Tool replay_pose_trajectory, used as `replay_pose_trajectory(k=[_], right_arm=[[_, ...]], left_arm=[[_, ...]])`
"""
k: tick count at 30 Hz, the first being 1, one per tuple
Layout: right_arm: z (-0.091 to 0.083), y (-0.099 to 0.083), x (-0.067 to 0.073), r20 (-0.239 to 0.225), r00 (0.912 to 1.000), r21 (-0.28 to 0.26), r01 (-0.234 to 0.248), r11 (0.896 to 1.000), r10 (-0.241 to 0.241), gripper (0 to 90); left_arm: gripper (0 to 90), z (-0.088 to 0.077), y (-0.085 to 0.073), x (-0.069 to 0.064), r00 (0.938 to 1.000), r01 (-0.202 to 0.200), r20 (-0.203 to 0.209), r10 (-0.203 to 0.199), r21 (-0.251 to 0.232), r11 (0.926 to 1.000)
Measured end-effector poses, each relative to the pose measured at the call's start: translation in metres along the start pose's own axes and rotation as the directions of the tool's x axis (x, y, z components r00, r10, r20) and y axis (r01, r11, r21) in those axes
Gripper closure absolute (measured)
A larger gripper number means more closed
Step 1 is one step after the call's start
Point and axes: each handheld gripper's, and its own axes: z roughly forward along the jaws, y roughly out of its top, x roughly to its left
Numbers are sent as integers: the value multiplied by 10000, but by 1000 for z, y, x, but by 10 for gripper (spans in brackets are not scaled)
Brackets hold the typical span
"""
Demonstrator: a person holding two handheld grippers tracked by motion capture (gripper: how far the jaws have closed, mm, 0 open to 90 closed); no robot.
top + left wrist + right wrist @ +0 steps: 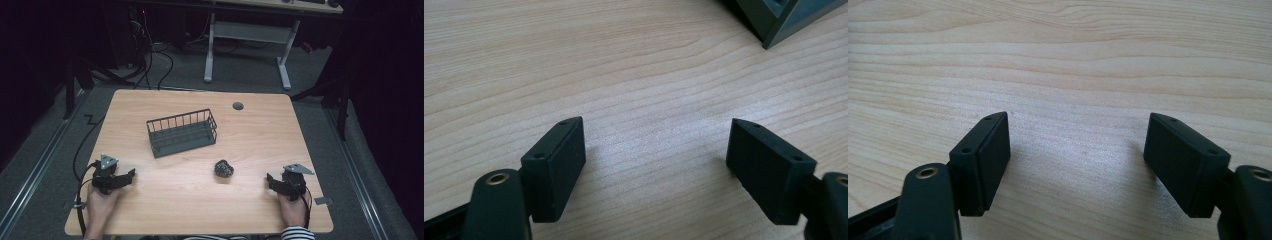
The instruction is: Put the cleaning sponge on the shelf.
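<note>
Progress nil: dark crumpled lump (224, 168) loose on counter (260, 135), just off 5 o'clock from wire basket (182, 132), basket empty. Pick and drop likely both pending. Left gripper (131, 174) parked at 8 o'clock of counter, right gripper (270, 178) at 4 o'clock, both low, aimed inward. Fingers (555, 167) of left spread wide, nothing between; same for right.
</note>
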Motion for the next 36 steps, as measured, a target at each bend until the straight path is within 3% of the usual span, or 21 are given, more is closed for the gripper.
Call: replay_pose_trajectory(k=[13,22,36], right_arm=[[0,0,0,11,10000,-3,12,10000,-12,271],[0,0,0,9,10000,6,-7,10000,7,272],[0,0,0,11,10000,-3,13,10000,-13,272]], left_arm=[[246,-1,0,0,10000,-41,6,41,14,10000],[296,-2,-1,0,10000,26,20,-26,-85,10000],[292,-10,8,-2,9986,76,523,-58,-346,9994]])
